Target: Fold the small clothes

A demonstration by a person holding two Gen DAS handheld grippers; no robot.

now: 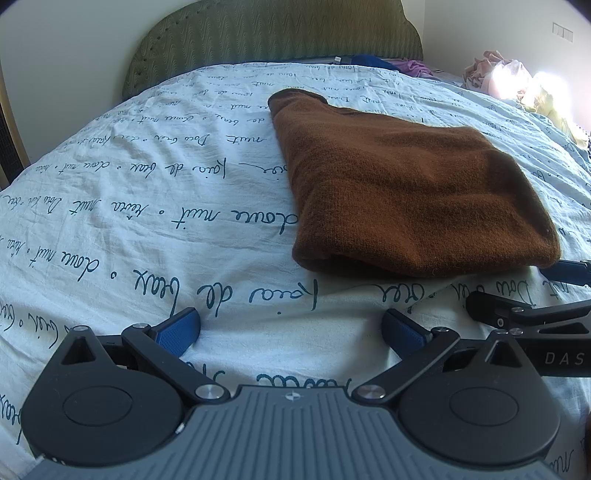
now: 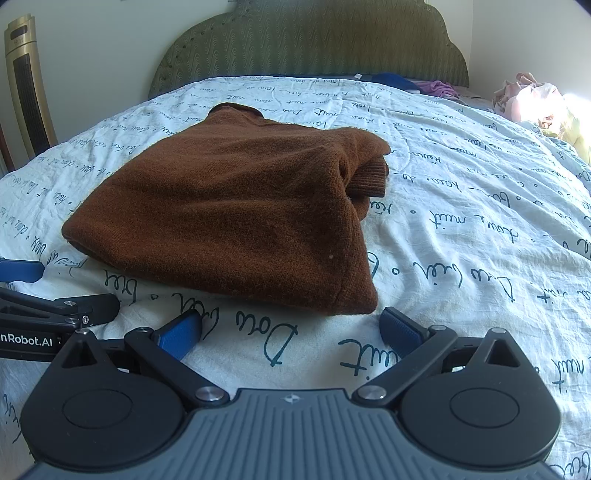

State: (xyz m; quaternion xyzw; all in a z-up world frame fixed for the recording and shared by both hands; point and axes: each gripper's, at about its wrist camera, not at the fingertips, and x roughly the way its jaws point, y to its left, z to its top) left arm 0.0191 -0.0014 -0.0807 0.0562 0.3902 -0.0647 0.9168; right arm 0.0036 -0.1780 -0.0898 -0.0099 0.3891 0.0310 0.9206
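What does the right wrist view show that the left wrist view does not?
Only the right wrist view shows the gold tower fan by the wall and the sweater's ribbed cuff tucked in the fold. Only the left wrist view shows the wall switches. Both show the folded brown sweater on the script-printed bed sheet, the green headboard, the clothes pile, and both tongs open and empty: left tongs, right tongs.

The right gripper (image 1: 554, 291), seen from the left wrist, bears white letters "DAS", cut off at the frame edge. The left gripper (image 2: 55, 291), seen from the right wrist, bears "nRobot.AI", its start cut off. The bed sheet (image 2: 461, 229) carries dark cursive script all over; "nuit" and "Dou" can be made out.
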